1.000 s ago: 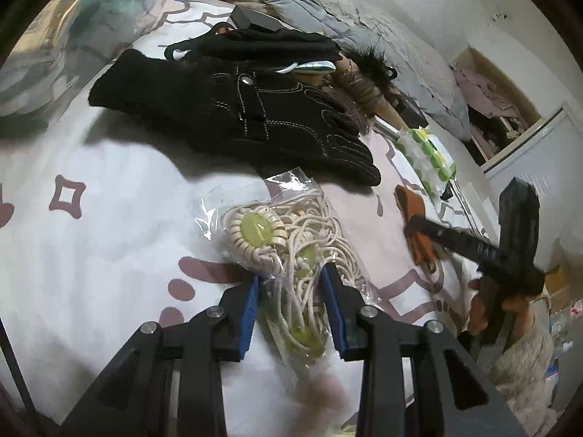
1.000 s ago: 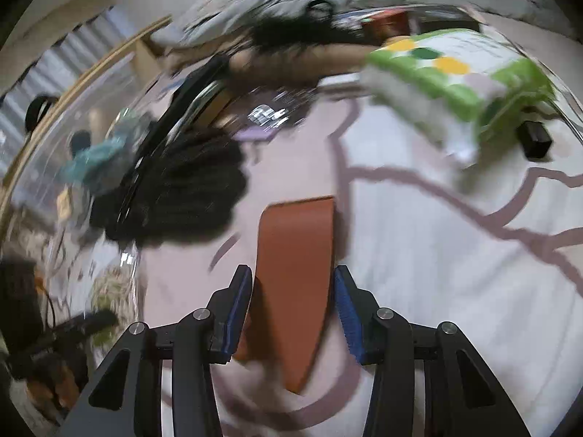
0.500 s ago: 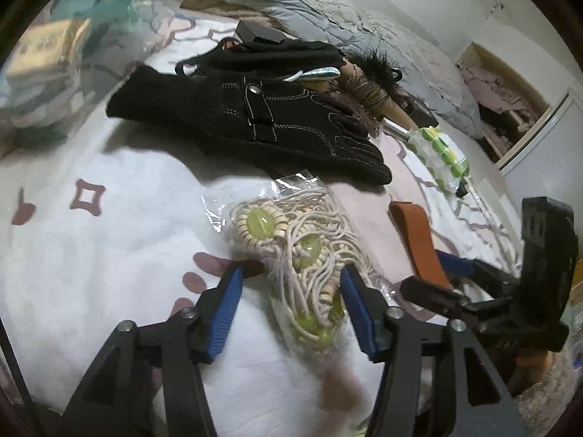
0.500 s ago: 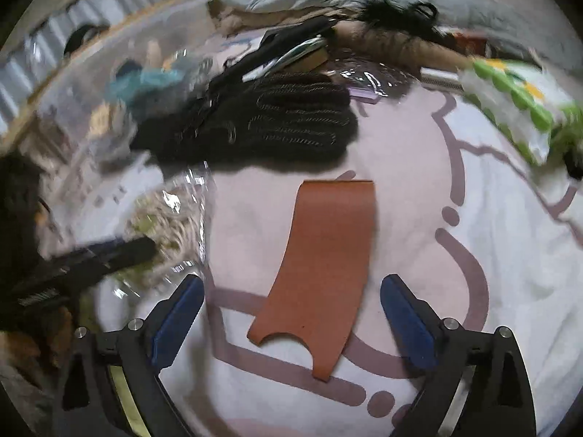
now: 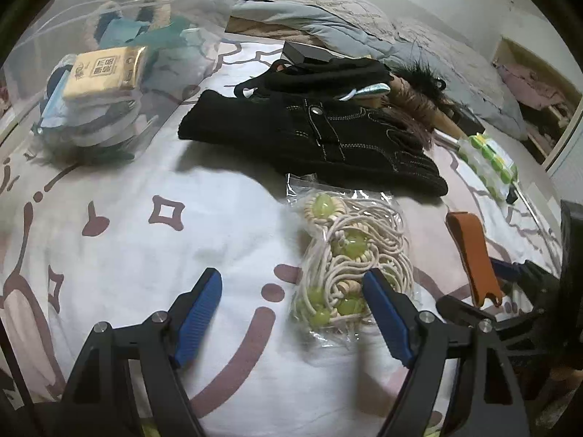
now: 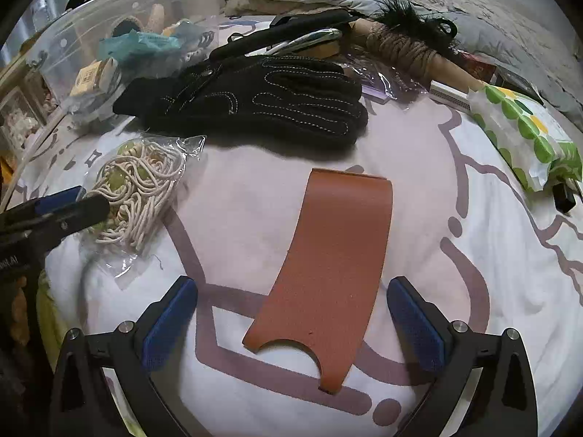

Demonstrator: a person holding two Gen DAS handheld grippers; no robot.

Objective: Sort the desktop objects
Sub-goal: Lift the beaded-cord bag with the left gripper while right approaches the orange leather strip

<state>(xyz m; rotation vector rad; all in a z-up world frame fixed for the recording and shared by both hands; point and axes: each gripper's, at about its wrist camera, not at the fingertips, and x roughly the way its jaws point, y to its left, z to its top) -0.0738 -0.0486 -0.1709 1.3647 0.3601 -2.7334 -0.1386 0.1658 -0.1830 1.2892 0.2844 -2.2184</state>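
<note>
Both tongs gape empty over the patterned bedsheet [image 6: 492,218]: left tongs [image 5: 291,309] beside the bagged cord bundle [image 5: 349,255], right tongs [image 6: 291,322] straddling the brown leather piece [image 6: 335,266], seen only edge-on from the left. Beyond lie black gloves [image 6: 255,98]; the clear bin's [image 5: 91,36] contents blur behind plastic.

You get dim, cool indoor light with soft shadows under the black glove [image 6: 251,98]. Fisheye bending and dark vignetting crowd the edges; glare streaks the clear plastic bin [image 5: 120,11].
</note>
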